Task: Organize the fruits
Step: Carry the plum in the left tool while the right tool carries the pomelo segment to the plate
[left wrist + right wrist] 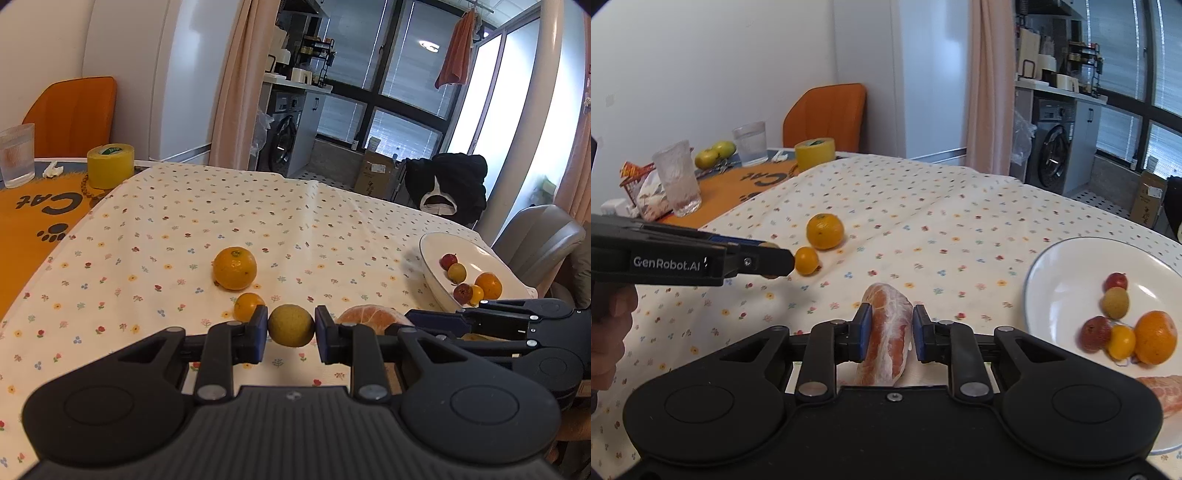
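Left wrist view: left gripper point(291, 329), jaws pinching a small round yellow-green fruit point(290, 325), dull and finely pitted skin, held just above the desk point(221, 206), which wears a thin floral cloth with soft creases. Just beyond the jaws, a small glossy orange fruit point(248, 305); behind it a large orange point(234, 268), dimpled rind, stem end up. To the right, a white glazed plate point(430, 258) carrying five small fruits, red, yellow and orange. Advice for the carry: keep the squeeze light, since a round smooth fruit may slip sideways out of flat pads; lower it into a bare part of the plate, not onto the others. Right wrist view: right gripper point(892, 334), jaws set on either side of a peeled citrus wedge point(888, 332), orange flesh under white stringy pith, soft and wet-looking; the left pad appears to touch it, the right pad is hard to judge. Grip across the thick middle, gently, as the flesh will likely crush or tear. Another peeled wedge point(1160, 391) lies on the plate's near edge.
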